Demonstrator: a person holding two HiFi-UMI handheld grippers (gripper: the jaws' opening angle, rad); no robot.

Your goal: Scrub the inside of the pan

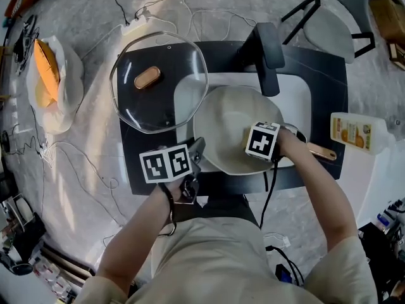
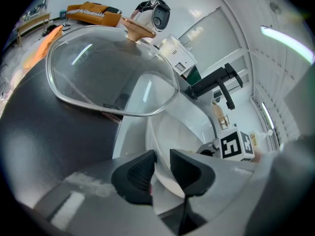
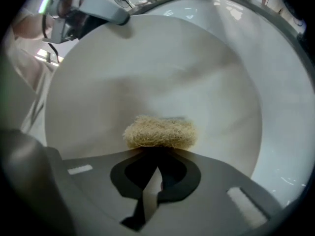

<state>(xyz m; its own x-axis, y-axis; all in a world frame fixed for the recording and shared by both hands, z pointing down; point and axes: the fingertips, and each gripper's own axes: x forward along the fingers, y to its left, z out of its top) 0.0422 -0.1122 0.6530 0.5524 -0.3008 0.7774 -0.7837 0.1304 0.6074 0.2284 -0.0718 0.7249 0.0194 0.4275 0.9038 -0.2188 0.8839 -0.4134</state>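
Observation:
A white pan (image 1: 229, 128) lies tilted in the sink (image 1: 297, 97), its wooden handle (image 1: 321, 152) pointing right. My left gripper (image 1: 193, 159) is shut on the pan's near-left rim (image 2: 158, 177), which passes between the two black pads (image 2: 138, 173). My right gripper (image 1: 266, 145) reaches into the pan and is shut on a tan fibrous scrubber (image 3: 160, 132). The scrubber rests against the pan's inner wall (image 3: 157, 68). In the right gripper view, the left gripper (image 3: 93, 6) shows on the far rim.
A glass lid (image 1: 158, 81) with a wooden knob (image 1: 147, 77) leans over the sink's left edge, close to the pan. A black faucet (image 1: 267, 56) overhangs the back. A soap bottle (image 1: 356, 132) lies at the right. Cables cross the floor.

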